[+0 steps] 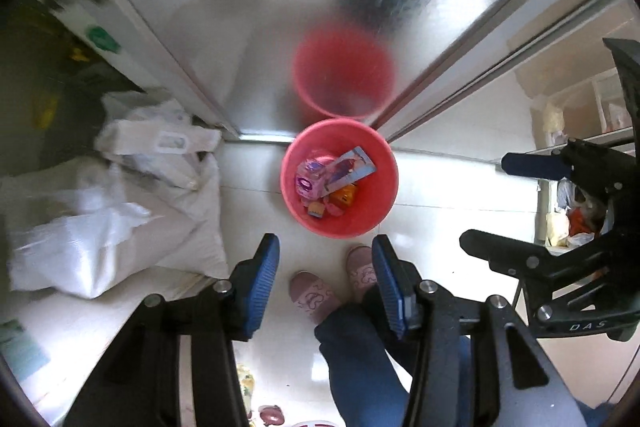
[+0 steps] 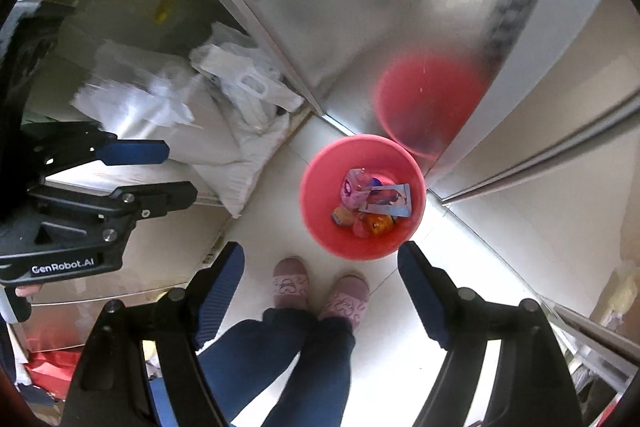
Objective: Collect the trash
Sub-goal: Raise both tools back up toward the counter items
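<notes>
A pink bucket [image 1: 360,223] stands on the white floor against a steel cabinet. In it lie a pink carton [image 1: 310,179], a flat blue-purple packet [image 1: 354,165] and orange wrappers [image 1: 346,197]. My left gripper [image 1: 325,247] hangs high above the floor, pointing down, open, with nothing between its blue pads. In the right wrist view the same bucket [image 2: 320,223] holds the carton [image 2: 352,191] and the packet [image 2: 390,203]. My right gripper [image 2: 322,253] is open wider and also empty. Each view shows the other gripper at its side: the right gripper [image 1: 484,201] and the left gripper [image 2: 182,173].
A brushed steel cabinet front [image 1: 240,27] mirrors the bucket. White sacks and plastic bags [image 1: 120,219] pile up to the left. The person's feet in pink slippers [image 2: 290,285] stand just short of the bucket. Shelves with bags [image 1: 576,223] are on the right.
</notes>
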Action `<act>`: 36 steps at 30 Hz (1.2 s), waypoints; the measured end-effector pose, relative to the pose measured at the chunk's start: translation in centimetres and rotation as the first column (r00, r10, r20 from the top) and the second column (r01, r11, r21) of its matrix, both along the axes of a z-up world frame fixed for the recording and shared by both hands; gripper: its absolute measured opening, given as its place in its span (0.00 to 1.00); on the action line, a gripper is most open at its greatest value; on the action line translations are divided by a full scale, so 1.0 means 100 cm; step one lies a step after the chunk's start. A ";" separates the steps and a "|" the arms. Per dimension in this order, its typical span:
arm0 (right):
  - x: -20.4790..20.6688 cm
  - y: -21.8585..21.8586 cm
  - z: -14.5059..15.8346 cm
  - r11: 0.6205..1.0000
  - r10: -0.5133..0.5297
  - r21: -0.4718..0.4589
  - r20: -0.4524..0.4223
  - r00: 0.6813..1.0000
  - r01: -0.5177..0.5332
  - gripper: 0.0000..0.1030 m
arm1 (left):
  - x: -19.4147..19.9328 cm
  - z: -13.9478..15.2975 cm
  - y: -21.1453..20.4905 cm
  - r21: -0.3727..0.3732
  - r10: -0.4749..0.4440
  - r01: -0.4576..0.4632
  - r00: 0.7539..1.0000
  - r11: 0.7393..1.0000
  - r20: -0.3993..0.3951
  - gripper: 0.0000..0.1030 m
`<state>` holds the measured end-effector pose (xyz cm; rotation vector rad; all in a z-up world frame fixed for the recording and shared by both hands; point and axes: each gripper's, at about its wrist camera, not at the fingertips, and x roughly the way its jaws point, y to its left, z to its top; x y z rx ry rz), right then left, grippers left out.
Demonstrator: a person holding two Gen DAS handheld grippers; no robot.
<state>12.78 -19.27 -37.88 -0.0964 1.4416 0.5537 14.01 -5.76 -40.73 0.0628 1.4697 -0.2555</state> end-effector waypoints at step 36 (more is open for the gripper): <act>0.061 0.020 0.337 0.986 0.013 0.147 0.381 0.924 -0.074 0.99 | 0.039 0.375 0.067 -0.018 0.128 -0.134 0.886 0.991 0.445 1.00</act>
